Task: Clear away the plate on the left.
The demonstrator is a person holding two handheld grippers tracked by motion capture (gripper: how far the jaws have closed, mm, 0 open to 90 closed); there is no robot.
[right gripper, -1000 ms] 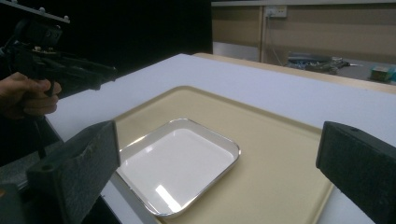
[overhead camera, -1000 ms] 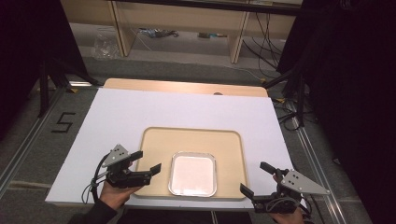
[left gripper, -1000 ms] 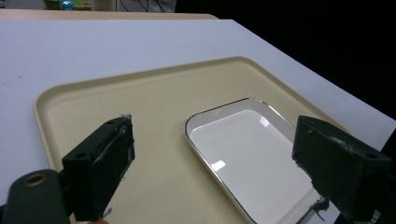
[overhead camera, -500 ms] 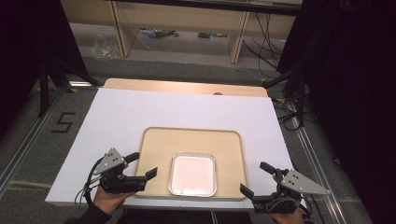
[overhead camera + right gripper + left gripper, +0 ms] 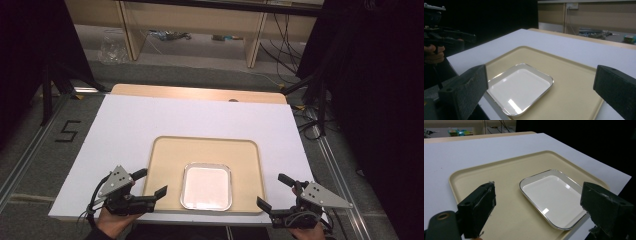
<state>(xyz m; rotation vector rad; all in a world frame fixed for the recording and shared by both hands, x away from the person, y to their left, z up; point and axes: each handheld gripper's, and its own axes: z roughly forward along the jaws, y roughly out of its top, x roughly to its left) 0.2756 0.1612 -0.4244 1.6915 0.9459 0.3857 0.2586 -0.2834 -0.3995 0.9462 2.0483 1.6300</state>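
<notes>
A beige tray (image 5: 205, 150) lies on the white tabletop near its front edge. In the tray's front half sits an empty white square dish (image 5: 206, 186) with a silver rim. My left gripper (image 5: 150, 182) is open at the tray's front left corner, its jaws aimed at the dish. My right gripper (image 5: 272, 190) is open at the tray's front right corner. The left gripper view has the dish (image 5: 551, 195) and tray (image 5: 499, 177) between the wide-apart jaws of my left gripper (image 5: 539, 195). The right gripper view frames the dish (image 5: 520, 86) and tray (image 5: 574, 82) between the spread jaws of my right gripper (image 5: 542, 78).
The white tabletop (image 5: 200, 115) stretches bare behind the tray to a wooden strip (image 5: 200, 93) at the back. Shelving and loose cables (image 5: 280, 35) lie beyond on the floor. A hand (image 5: 431, 53) holding the other gripper is at the far left of the right gripper view.
My left gripper has drawn back a little toward the table's front edge and stayed open. The right gripper, tray and dish have not moved.
</notes>
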